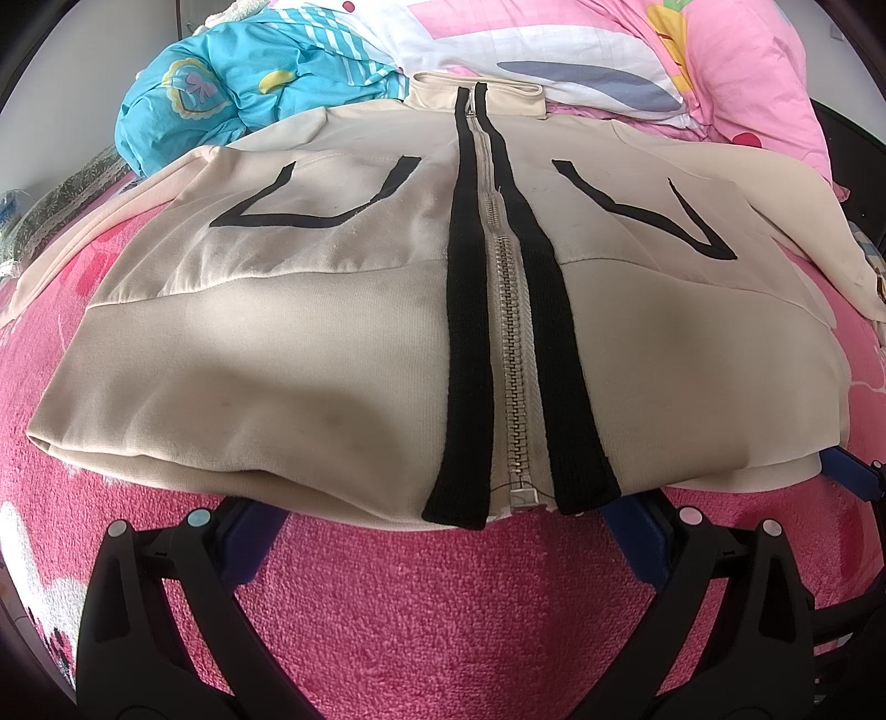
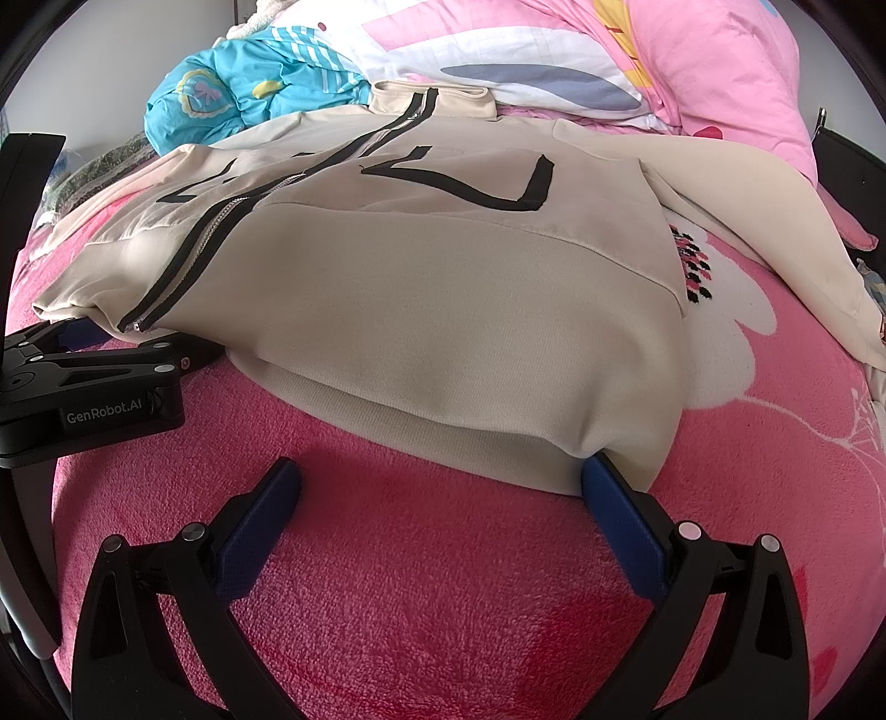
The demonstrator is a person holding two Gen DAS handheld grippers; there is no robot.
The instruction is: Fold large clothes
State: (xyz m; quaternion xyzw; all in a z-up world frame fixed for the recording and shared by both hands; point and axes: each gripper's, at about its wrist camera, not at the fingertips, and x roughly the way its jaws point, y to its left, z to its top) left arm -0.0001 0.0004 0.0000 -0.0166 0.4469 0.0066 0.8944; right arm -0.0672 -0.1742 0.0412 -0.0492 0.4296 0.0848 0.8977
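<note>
Lying zipped and face-up on the pink blanket (image 2: 443, 581): cream jacket (image 1: 310, 343), collar toward the pillows (image 1: 581, 50), hem nearest both tools. Hovering at the hem with left gripper (image 1: 443, 531), jaws spread wide either side of the zipper (image 1: 512, 354) end, gripping nothing. Sitting wide too, right gripper (image 2: 443, 482), one blue finger (image 2: 614, 493) tucked just under the hem corner, the other on bare blanket. Judging this as pre-grasp for the first fold. Pinching both layers at the hem, not just the top one. Keeping both grips level, lifting together toward the collar. Watching the right sleeve (image 2: 775, 221), splayed off to the side and needing tucking in.
</note>
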